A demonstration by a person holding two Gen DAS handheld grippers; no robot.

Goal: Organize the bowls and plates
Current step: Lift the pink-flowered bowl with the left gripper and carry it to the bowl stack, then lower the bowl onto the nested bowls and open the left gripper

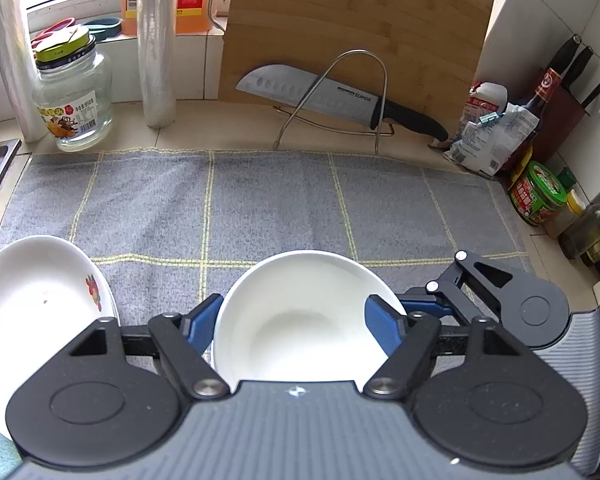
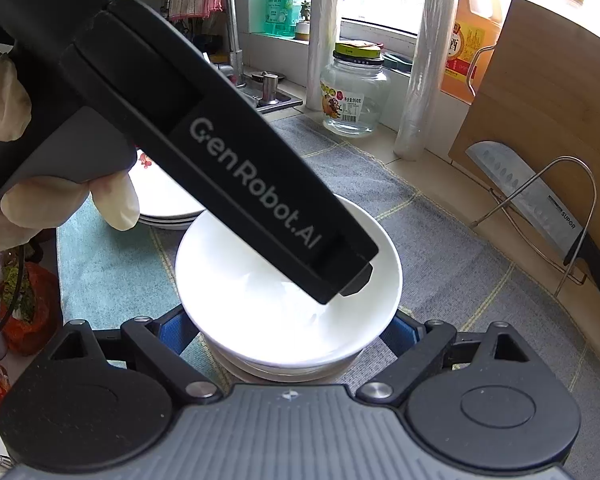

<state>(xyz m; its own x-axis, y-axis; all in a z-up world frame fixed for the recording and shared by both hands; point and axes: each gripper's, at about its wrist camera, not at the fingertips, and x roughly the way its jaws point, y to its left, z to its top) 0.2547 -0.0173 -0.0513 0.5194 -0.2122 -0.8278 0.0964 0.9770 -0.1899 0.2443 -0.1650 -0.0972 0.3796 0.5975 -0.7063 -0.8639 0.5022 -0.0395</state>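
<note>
**Glazed bowl on a stack, both tongs around it**

Nearest to me, the right gripper [image 2: 288, 332] has its blue fingers spread wide. They sit low, one on each side of the pile under the white bowl [image 2: 240, 292], and cloth shows between its left finger and the pile, so it looks open and holds nothing.

The bowl itself sits on top of that pile on the grey checked cloth [image 1: 260, 200]. The left gripper [image 1: 292, 322] comes down over it with its fingers set about as wide as the bowl. One pad lies against the outside of the rim and the other overlaps the opposite rim. I cannot tell whether they are pressing on it or only hovering.

I'd judge the bowl stiff, fairly heavy for its size, slick with glaze and likely to chip. The rim wall looks like the safest hold, one pad inside and one outside, followed by a straight lift.

Count: one top bowl, with the lower bowls [image 2: 280, 372] showing at least one more rim beneath, though how many is unclear. Just beyond the bowl to its left is a stack of flowered plates [image 2: 168, 210], two or three by their edges. Well behind the bowl stand a knife [image 1: 312, 94] and a cutting board [image 1: 360, 20].
</note>
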